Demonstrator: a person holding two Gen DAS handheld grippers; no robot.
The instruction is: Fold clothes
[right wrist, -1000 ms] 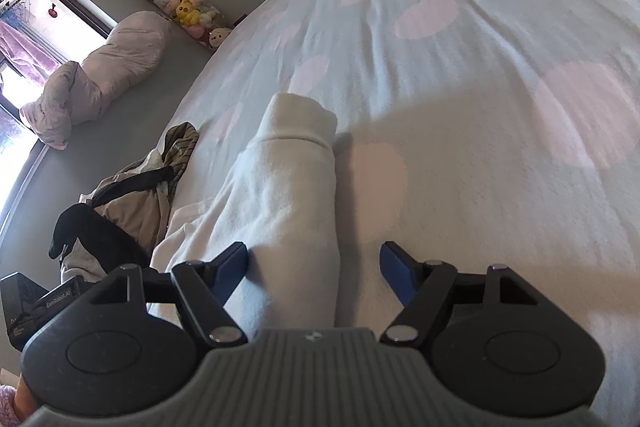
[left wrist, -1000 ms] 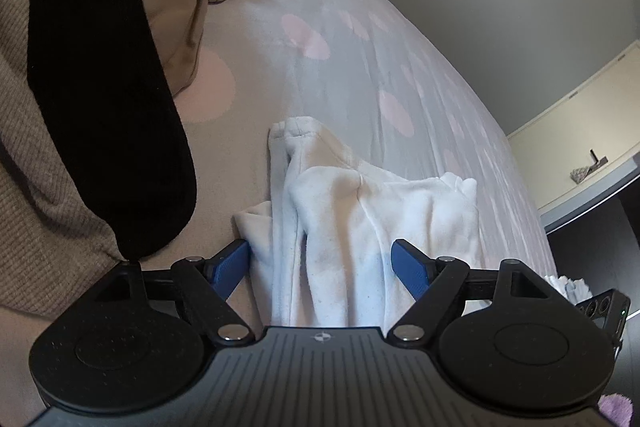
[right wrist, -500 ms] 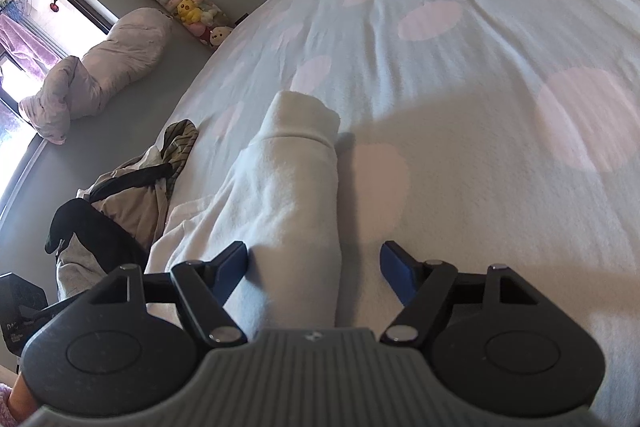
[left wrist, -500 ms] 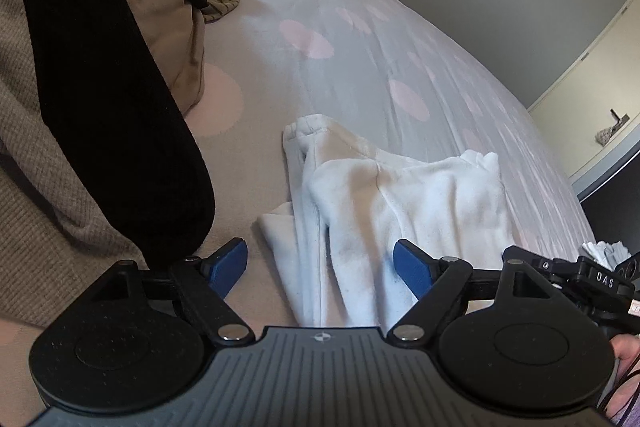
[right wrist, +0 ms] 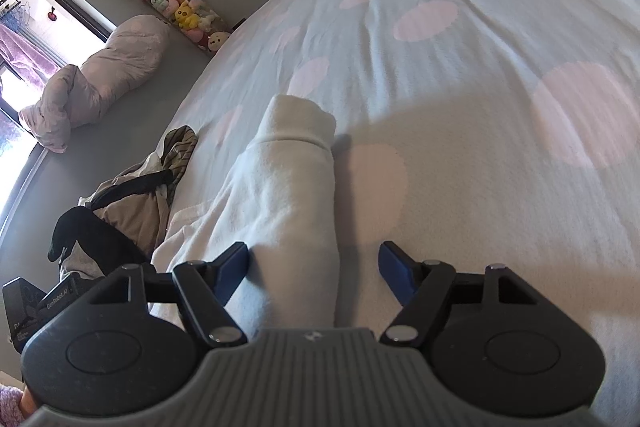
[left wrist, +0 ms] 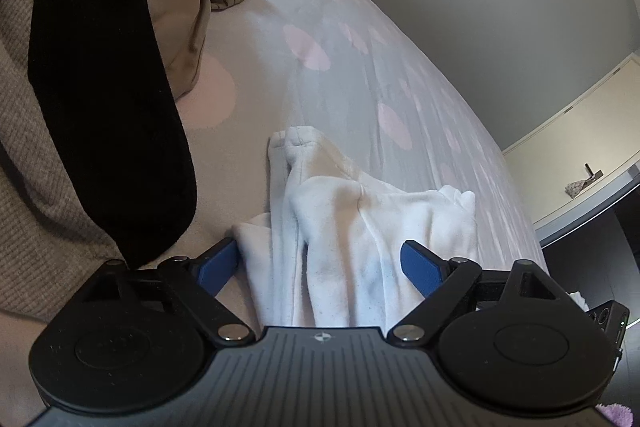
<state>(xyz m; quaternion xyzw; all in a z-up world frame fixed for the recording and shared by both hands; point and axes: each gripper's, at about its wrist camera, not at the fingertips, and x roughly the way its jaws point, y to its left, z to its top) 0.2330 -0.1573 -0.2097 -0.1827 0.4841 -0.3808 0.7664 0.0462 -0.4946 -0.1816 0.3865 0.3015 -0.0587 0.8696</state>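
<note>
Spotted bed (right wrist: 480, 27) carries the white garment (left wrist: 360, 227), lying at 12 o'clock of both grippers. Left gripper (left wrist: 320, 261) jaws spread but closing, fabric between them, no pinch yet. Right gripper (right wrist: 314, 265) likewise closing around the sleeve (right wrist: 296, 187), unpinched. Risk: bunched layers mean a jaw catches only the top ply, skewing the fold; clothes pile (left wrist: 80, 67) at 10 o'clock may snag.

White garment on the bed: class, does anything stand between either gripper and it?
Nothing visible does. The white garment lies directly between the closing jaws of the left gripper and of the right gripper; the dark clothes pile sits aside.
</note>
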